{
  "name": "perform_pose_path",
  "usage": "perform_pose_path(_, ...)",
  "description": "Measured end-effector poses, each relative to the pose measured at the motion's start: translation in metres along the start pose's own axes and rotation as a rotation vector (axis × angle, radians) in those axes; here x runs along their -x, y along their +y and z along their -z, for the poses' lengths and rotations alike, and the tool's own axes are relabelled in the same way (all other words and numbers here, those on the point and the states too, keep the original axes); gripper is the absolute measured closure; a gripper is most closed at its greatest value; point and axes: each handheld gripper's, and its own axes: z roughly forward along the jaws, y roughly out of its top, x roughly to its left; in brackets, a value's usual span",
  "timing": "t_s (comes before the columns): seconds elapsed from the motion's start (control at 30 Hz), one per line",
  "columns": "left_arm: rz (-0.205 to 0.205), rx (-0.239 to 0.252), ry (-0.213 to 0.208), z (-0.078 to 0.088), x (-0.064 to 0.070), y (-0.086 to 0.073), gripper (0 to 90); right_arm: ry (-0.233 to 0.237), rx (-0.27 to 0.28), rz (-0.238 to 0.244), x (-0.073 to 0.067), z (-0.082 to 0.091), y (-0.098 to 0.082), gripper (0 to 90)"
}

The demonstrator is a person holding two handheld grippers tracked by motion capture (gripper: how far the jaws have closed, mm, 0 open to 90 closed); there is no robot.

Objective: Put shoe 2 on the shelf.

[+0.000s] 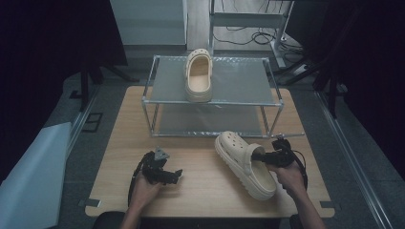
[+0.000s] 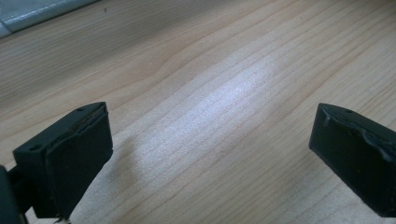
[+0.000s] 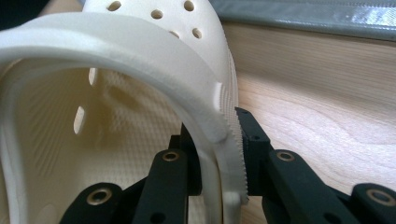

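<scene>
Clog (image 3: 140,65) wall hides one pad of clamping right gripper (image 3: 219,158).

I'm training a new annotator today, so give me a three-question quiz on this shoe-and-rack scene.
1. True or false: the right gripper has its jaws clamped on the side wall of the cream foam clog on the wooden table.
2. Where does the other cream foam clog rest? A) the metal rack's top shelf B) its bottom shelf C) the floor
3. What lies between the jaws of the left gripper?

Key: 1 true; 2 A; 3 nothing, just the bare wooden table beneath open jaws.
</scene>
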Motion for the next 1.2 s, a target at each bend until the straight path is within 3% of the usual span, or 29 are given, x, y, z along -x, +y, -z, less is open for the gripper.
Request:
perform_pose_path(0.5,-0.015,0.003,-0.030,0.000,0.003,-0.001,0.0,0.147,0.047,-0.111,-0.012,0.024,0.022,76.1)
perform_pose_path(0.9,-0.009,-0.006,-0.041,-0.002,0.002,-0.002,0.0,0.220,0.079,-0.141,-0.025,0.049,0.049,76.1)
perform_pose_path(1.2,-0.010,-0.009,-0.048,-0.003,0.003,-0.002,0.0,0.264,0.103,-0.222,-0.030,0.063,0.068,76.3)
